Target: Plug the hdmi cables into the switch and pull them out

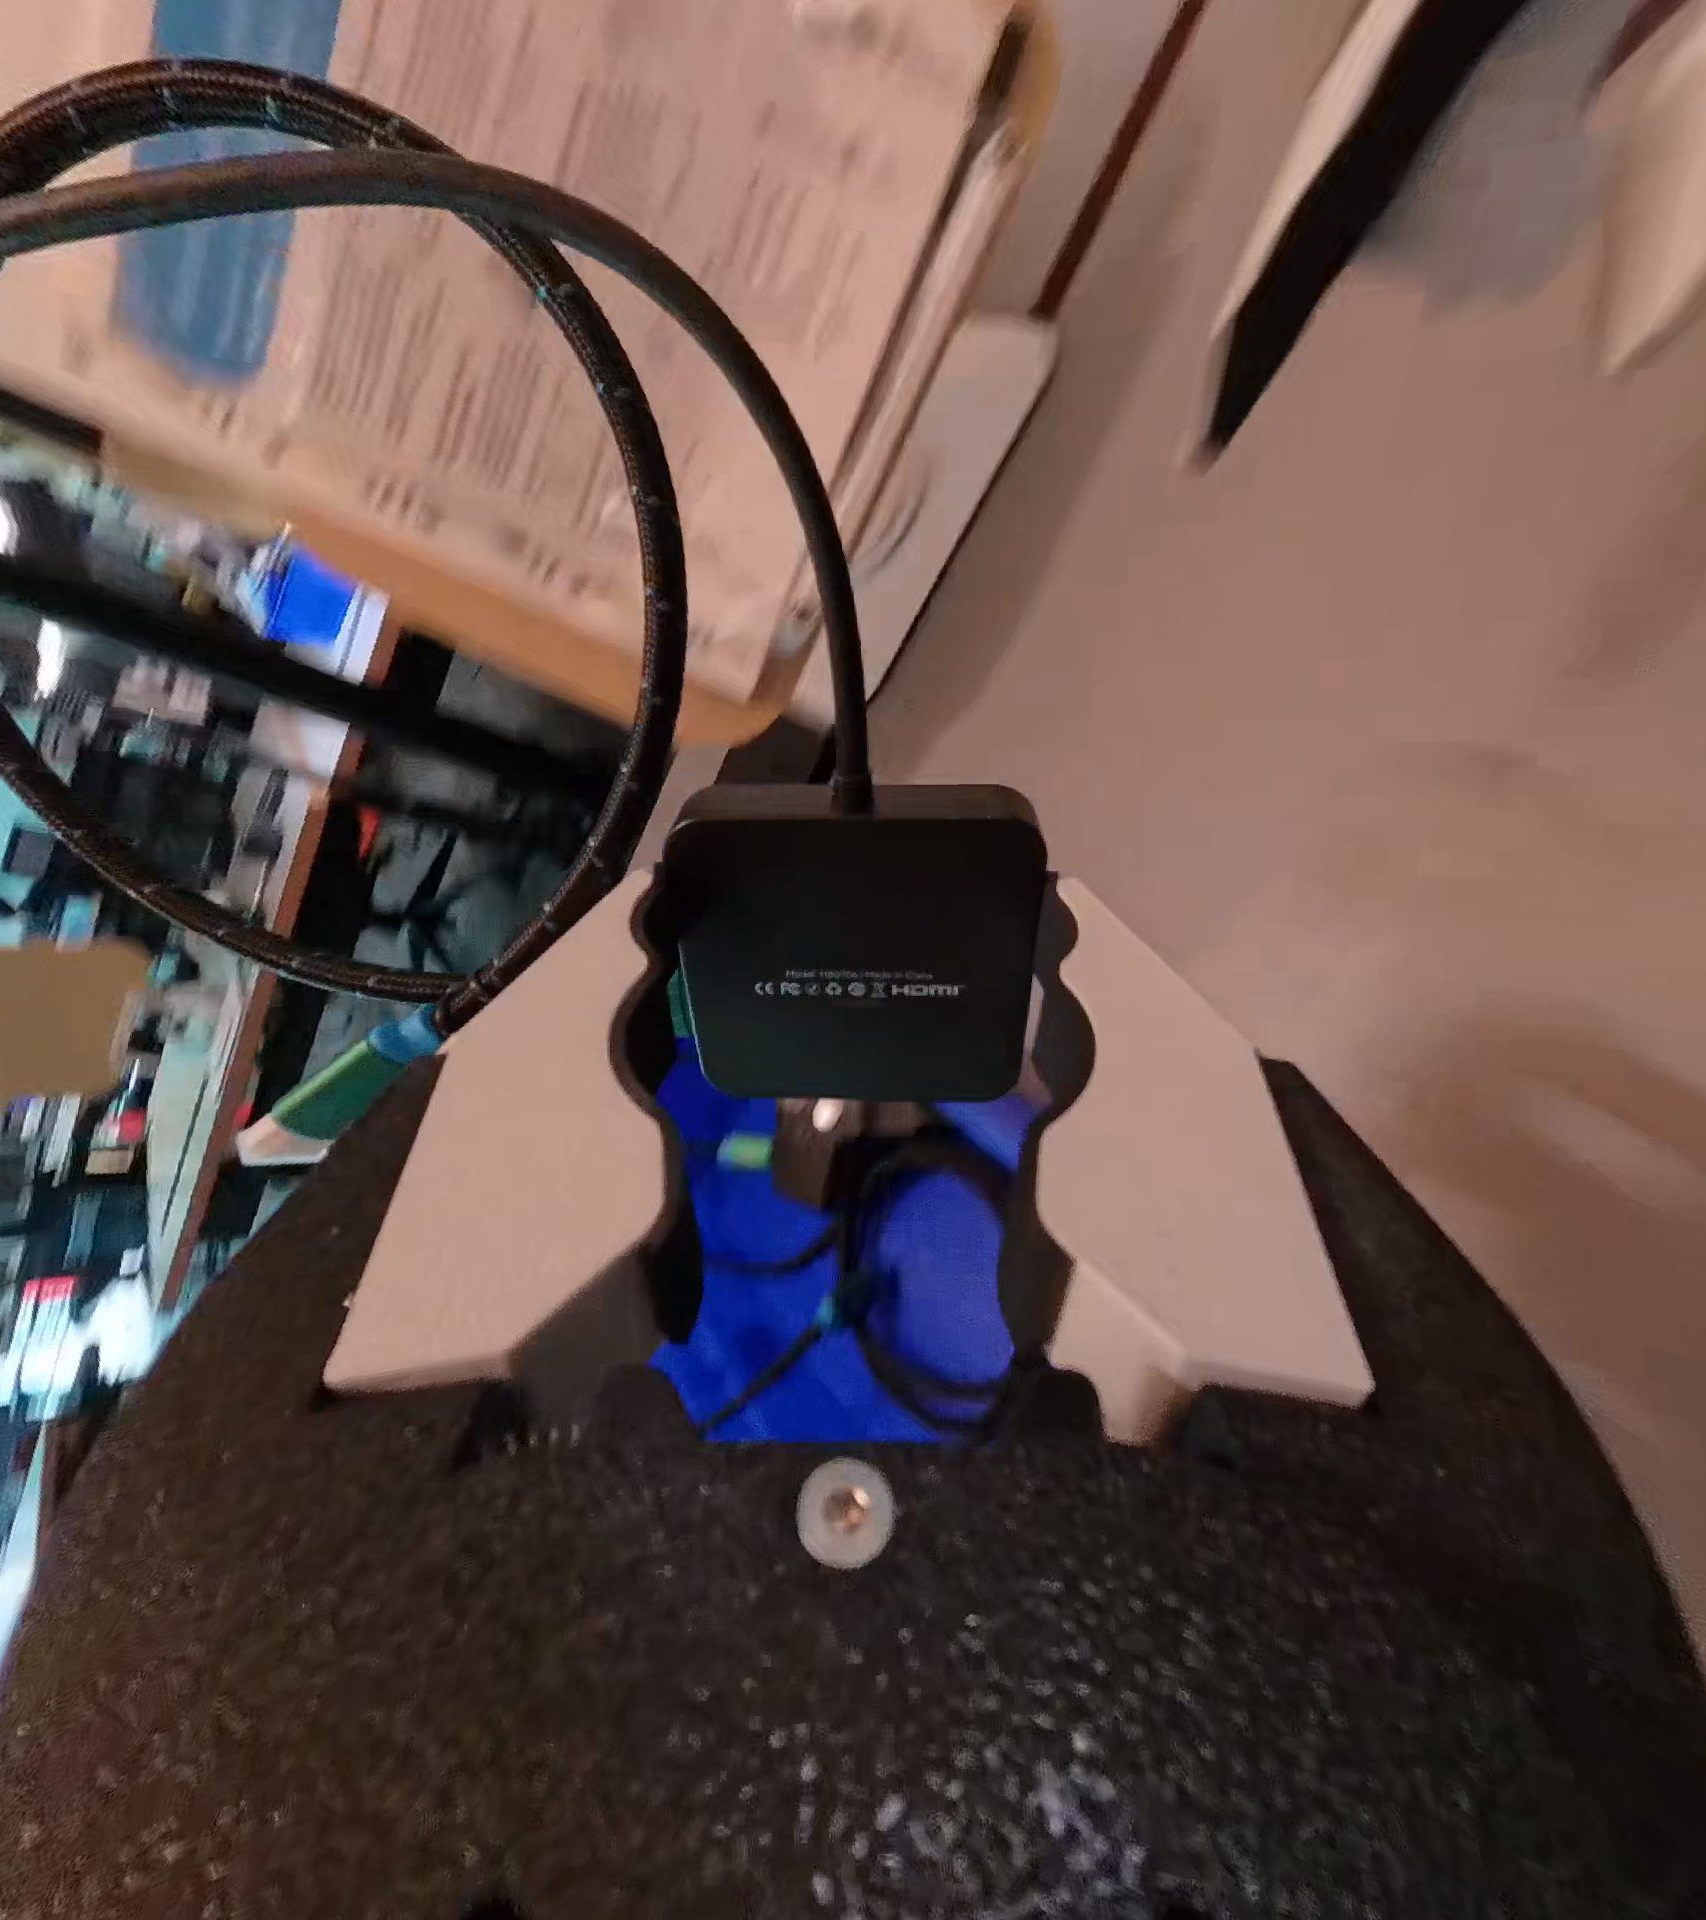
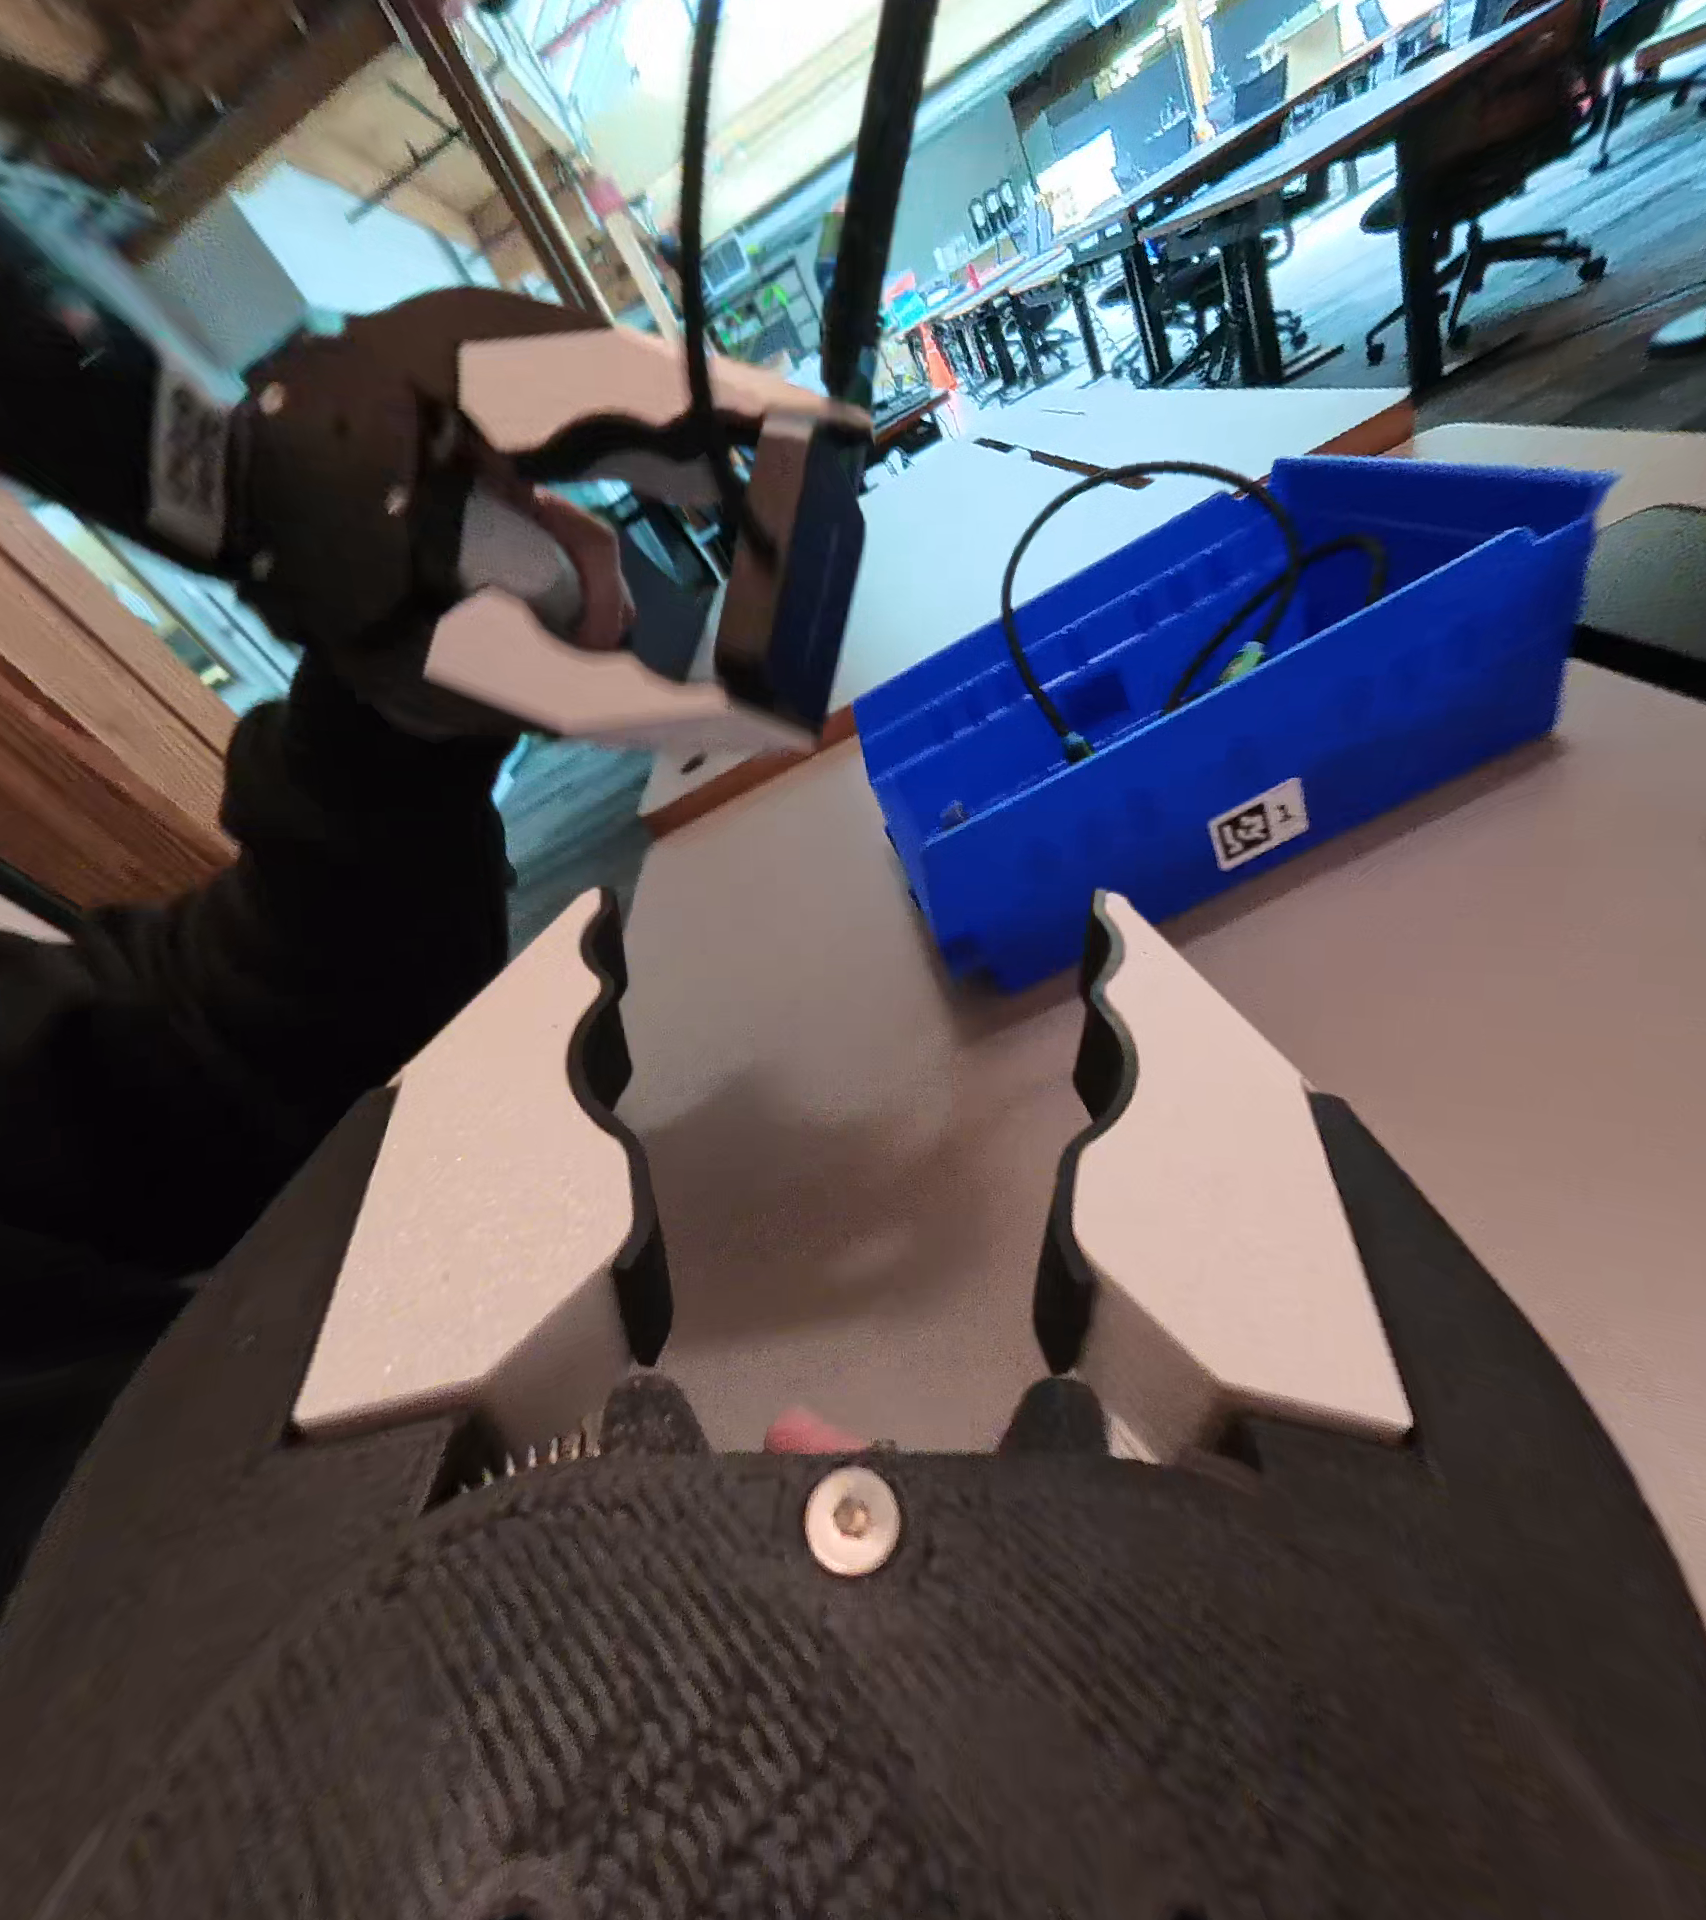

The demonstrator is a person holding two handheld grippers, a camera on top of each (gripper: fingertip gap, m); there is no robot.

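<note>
Item: the pale grey, smooth-topped table (image 2: 1451, 1091) under my tongs, with a brown band along its far-left edge. Landmark: the open blue plastic bin (image 2: 1088, 862), rectangular with ribbed inner walls, standing directly on the top and skewed to that edge. On the bin's near wall I see a small white sticker with a black square code (image 2: 1254, 821). Inside the bin lie thin black cables with green-tipped plugs (image 2: 1233, 665), one loop rising above the rim. Just behind the bin, at its far-right corner, a dark flat mat (image 2: 1701, 582) lies on the table. In front of the bin, bare tabletop.
</note>
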